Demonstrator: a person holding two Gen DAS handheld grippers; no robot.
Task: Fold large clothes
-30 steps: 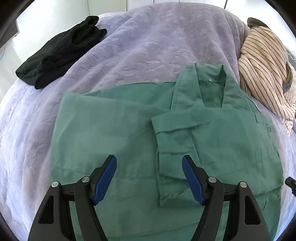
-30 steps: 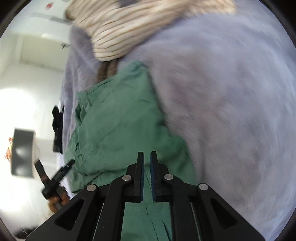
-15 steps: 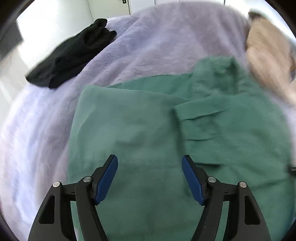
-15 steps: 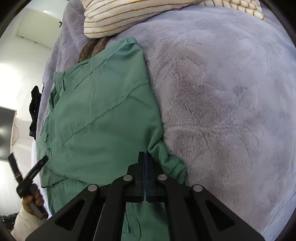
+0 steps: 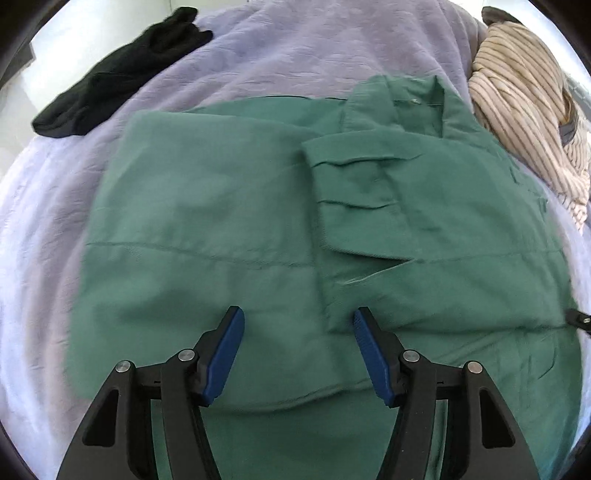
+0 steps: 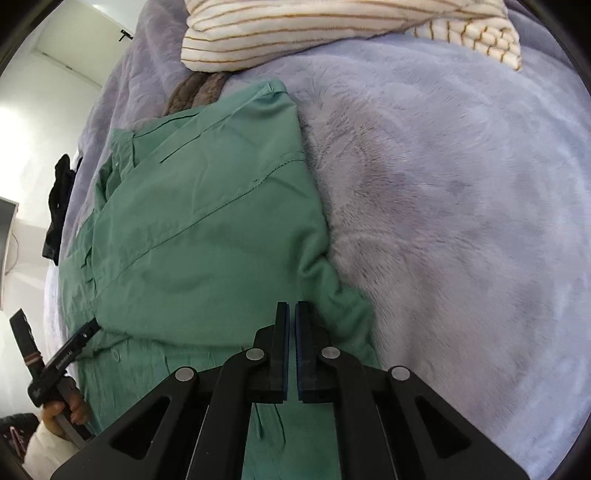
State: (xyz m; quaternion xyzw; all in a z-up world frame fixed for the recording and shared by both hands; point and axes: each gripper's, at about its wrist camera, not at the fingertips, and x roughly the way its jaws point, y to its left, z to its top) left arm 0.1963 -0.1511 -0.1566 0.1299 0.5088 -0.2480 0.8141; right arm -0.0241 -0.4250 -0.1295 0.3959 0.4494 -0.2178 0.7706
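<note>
A green shirt lies spread on a lilac blanket, collar at the far side, with both sleeves folded in over its front. My left gripper is open and empty, just above the shirt's lower middle. In the right wrist view the same shirt lies left of centre. My right gripper has its jaws almost together with a thin gap, above the shirt's near right edge. No cloth shows between the pads. The left gripper shows at the left edge there.
A black garment lies at the far left of the lilac blanket. A cream striped garment lies at the far right, also in the right wrist view. Bare blanket lies right of the shirt.
The left gripper has shifted over the shirt and stayed open. The right gripper's jaws, fully closed half a second ago, now show a thin gap. The right view has steadied over the shirt's right side.
</note>
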